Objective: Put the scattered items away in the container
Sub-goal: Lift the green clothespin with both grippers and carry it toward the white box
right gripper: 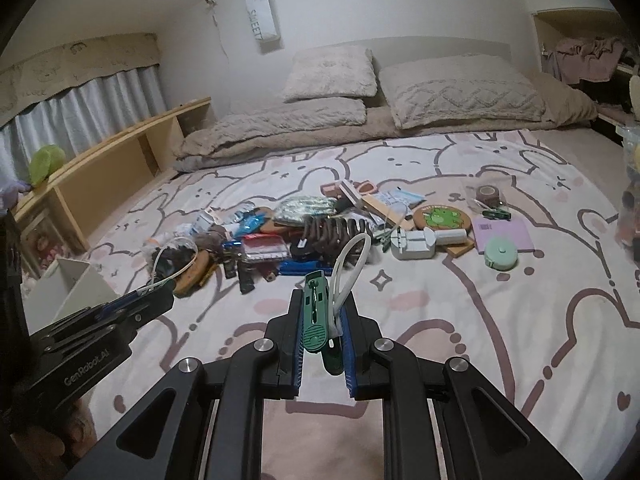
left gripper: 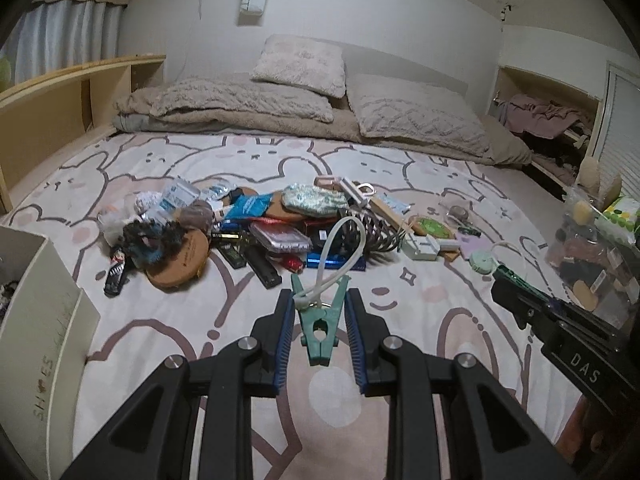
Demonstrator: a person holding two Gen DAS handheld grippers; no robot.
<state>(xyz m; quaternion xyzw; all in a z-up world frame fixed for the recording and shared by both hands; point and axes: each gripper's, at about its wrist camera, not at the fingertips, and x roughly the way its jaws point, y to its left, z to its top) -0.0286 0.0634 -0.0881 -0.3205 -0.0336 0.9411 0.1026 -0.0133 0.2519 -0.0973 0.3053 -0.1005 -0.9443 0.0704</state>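
My left gripper [left gripper: 319,300] is shut on a teal clothes peg [left gripper: 320,330] whose white cord loop [left gripper: 340,248] sticks up ahead of the fingers. My right gripper [right gripper: 322,300] is shut on a dark green clip [right gripper: 315,312] with a white loop [right gripper: 352,264] of its own. Both are held above the bunny-print bedspread [left gripper: 420,312], short of the pile of scattered items [left gripper: 256,224], pile [right gripper: 280,236]. The white shoe box [left gripper: 44,320], box [right gripper: 80,280], stands at the left. Each gripper shows in the other's view: right gripper [left gripper: 516,292], left gripper [right gripper: 160,300].
Pillows [left gripper: 416,112] and a folded blanket lie at the head of the bed. A wooden shelf [left gripper: 48,108] runs along the left. A clear bag of small things [left gripper: 592,256] sits at the right edge. A green tape measure [right gripper: 500,254] and a round coaster [right gripper: 440,216] lie right of the pile.
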